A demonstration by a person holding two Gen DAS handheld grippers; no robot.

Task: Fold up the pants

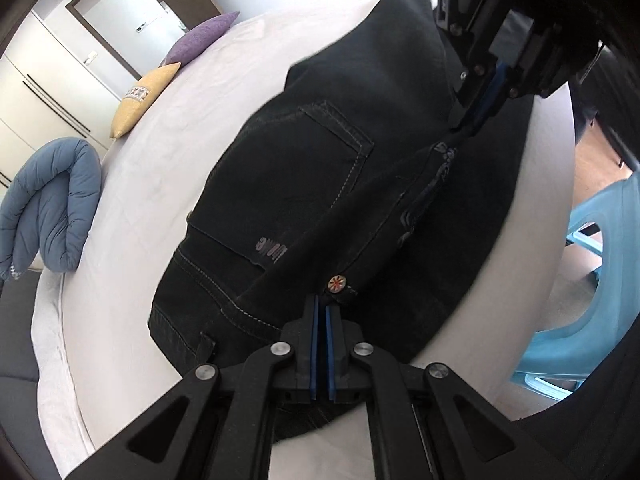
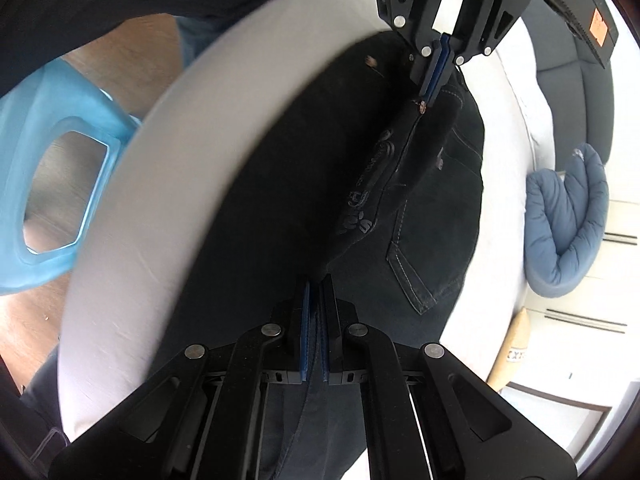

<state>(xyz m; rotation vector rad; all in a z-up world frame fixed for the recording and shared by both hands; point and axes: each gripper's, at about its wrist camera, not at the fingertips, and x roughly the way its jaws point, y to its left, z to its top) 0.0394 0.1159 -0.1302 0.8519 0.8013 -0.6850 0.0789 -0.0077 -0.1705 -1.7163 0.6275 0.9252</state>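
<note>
A bed with a smooth white sheet [image 1: 160, 184] serves as the work surface; its rounded near edge borders a wooden floor [image 2: 132, 56] on which a translucent light-blue plastic stool [image 1: 592, 272] stands just beside the mattress. At the far side of the sheet lie a rolled blue quilted duvet [image 1: 52, 204], a yellow cushion [image 1: 140, 100] and a purple cushion [image 1: 200, 36], the two cushions touching; behind them are white cupboard doors [image 1: 36, 96] and a dark-framed doorway [image 1: 132, 12]. A dark grey padded bed surround [image 2: 576, 88] curves along one edge in the right wrist view. The black denim pants with pale contrast stitching [image 1: 320, 184] lie across the middle of the sheet, back pocket upward, reaching close to the near edge; bare sheet remains open between the pants and the cushions. The left gripper [image 1: 322, 310] has its blue-padded fingers closed to a narrow slit at the waistband edge of the pants, just beside a round metal button [image 1: 337, 283], with fabric pinched between them. The right gripper [image 2: 314, 284] is likewise nearly closed, clamping a raised fold of the same garment, which stretches as a taut ridge between the two tools. Each gripper appears at the top of the other's view, well apart along that ridge.
</note>
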